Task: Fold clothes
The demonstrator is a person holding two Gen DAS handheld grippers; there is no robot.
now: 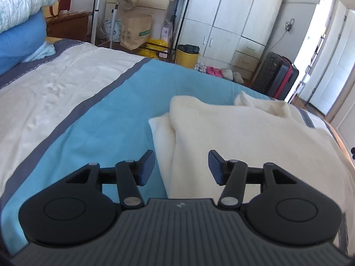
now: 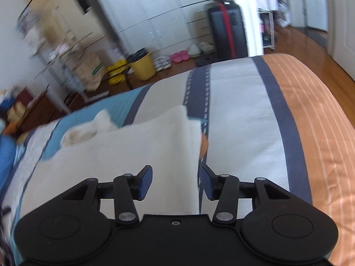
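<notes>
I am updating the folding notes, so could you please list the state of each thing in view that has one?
Left gripper: open, nothing between the jaws.
Right gripper: open, pads off the cloth.
Cream garment: partly folded, lying on the bed.
Bedspread: spread flat, lightly creased.
Yellow bin: upright, dark liner in place.
Black suitcase: standing upright.

Folded garment (image 1: 233, 137) lies on the bed cover (image 1: 93, 115), toward its right part in the left wrist view. Left gripper (image 1: 180, 167) hangs above garment's left edge; right gripper (image 2: 175, 182) above its right edge. Beyond the bed on the floor: bin (image 1: 186, 55), paper bag (image 1: 135, 31) to its left, suitcase (image 1: 277, 75) to its right, wardrobe (image 1: 224, 15) behind. Bedding pile (image 1: 20, 6) at far left.
</notes>
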